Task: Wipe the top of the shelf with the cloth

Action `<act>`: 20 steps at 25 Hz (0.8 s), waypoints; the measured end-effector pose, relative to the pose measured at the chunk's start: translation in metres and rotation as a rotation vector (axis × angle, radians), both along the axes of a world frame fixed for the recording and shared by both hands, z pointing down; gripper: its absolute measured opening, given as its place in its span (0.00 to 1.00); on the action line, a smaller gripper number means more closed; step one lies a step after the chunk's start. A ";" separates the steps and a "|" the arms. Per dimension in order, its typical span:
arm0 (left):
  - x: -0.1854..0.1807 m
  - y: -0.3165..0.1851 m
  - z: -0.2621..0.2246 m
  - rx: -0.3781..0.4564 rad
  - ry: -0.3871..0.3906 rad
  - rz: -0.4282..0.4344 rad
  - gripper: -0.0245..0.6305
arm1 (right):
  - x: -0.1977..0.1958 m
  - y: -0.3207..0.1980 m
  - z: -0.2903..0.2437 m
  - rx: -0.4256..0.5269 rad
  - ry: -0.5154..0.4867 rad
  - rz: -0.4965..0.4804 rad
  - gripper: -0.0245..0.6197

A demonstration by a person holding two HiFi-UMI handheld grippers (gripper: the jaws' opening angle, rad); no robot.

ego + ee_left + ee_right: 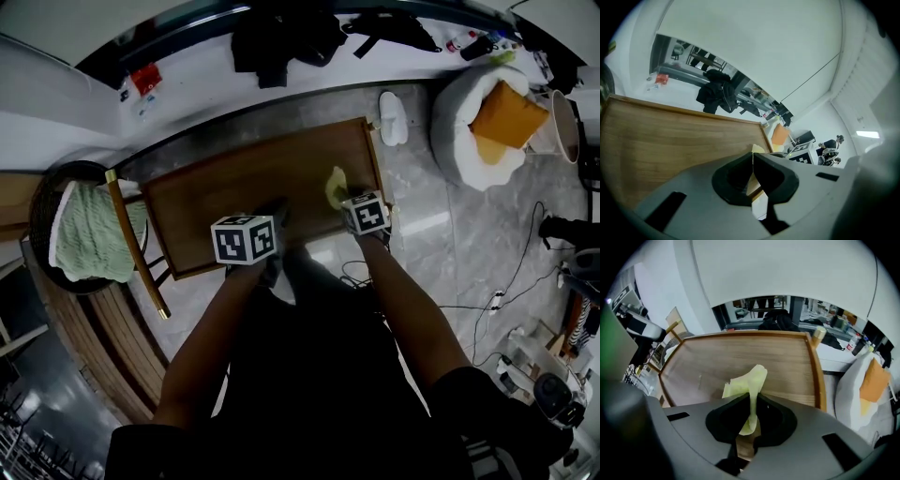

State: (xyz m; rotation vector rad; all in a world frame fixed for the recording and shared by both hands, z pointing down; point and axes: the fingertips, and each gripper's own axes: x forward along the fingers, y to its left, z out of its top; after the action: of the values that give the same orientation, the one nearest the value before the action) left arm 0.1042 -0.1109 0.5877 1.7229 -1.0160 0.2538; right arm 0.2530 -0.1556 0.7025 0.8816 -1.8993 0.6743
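The wooden shelf top point(253, 187) with raised rim lies just ahead of me, also filling the left gripper view point(670, 140) and right gripper view point(740, 362). A pale yellow-green cloth point(749, 385) is pinched upright between the jaws of my right gripper point(751, 401), over the shelf's near right part; in the head view the cloth point(336, 187) shows just beyond that gripper point(356, 208). My left gripper point(753, 161) is shut with nothing in it, hovering at the shelf's near edge point(274, 217).
A round basket with a green knitted blanket point(89, 230) stands left of the shelf. A white beanbag with an orange cushion point(492, 122) sits at the right. White slippers point(394, 117) lie behind the shelf. Cables point(506, 281) run across the tiled floor.
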 end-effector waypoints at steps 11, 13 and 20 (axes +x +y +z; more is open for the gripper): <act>-0.019 0.003 -0.012 0.025 0.010 -0.056 0.06 | 0.068 -0.024 -0.010 0.008 0.114 0.243 0.11; -0.034 0.006 -0.017 0.029 0.007 -0.083 0.06 | 0.072 -0.025 -0.011 0.009 0.137 0.271 0.11; -0.121 0.038 -0.056 0.072 0.006 -0.204 0.06 | -0.059 -0.006 -0.061 0.067 -0.206 0.121 0.11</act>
State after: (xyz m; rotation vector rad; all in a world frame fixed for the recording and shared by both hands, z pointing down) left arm -0.0173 -0.0734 0.5318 1.6676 -1.1993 0.0813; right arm 0.1940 -0.1620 0.6419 1.0086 -2.0728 0.8048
